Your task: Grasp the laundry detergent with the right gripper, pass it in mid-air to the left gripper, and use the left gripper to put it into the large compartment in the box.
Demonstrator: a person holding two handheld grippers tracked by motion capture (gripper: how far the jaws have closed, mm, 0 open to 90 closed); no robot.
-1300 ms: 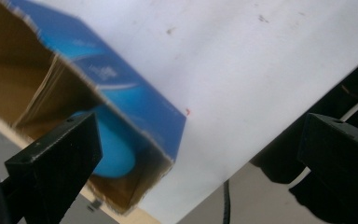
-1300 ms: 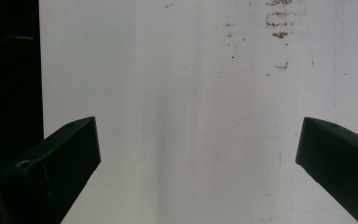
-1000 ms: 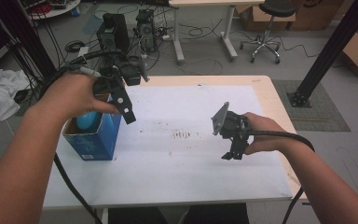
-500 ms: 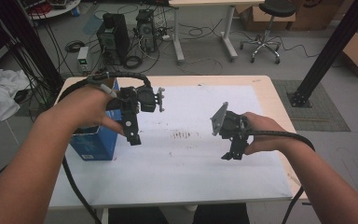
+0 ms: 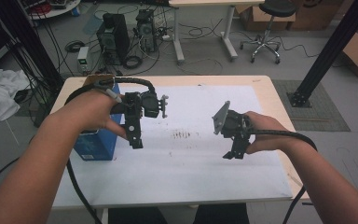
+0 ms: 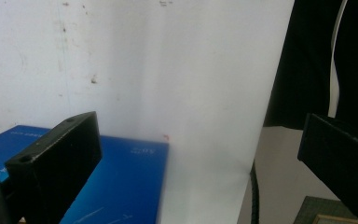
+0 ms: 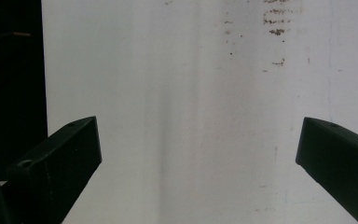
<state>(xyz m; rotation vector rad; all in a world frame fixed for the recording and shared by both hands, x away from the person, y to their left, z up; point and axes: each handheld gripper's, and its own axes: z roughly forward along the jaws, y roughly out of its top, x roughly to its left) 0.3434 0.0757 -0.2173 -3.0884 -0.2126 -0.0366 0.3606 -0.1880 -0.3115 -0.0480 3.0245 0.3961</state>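
Observation:
A blue box [image 5: 95, 145] stands at the left of the table, on a white sheet [image 5: 186, 168]. My left gripper [image 5: 136, 142] hangs just right of the box, pointing down, its jaws wide apart and empty. In the left gripper view the left gripper [image 6: 196, 135] is open over the sheet [image 6: 168, 70], with the blue box [image 6: 121, 186] low at the left. My right gripper [image 5: 230, 154] is held above the right part of the sheet. In the right gripper view the right gripper [image 7: 196, 130] is open, with bare sheet [image 7: 191, 93] between its jaws.
Brown smudges [image 5: 182, 135] mark the middle of the sheet. The wooden table [image 5: 279, 107] shows bare at its right edge. Behind it on the floor are computer towers [image 5: 114, 35], a stool [image 5: 266, 28] and cables. A black post [image 5: 328, 56] stands at the right.
My left gripper has moved from above the blue box to the right and down, beside the box. The right gripper has hardly moved.

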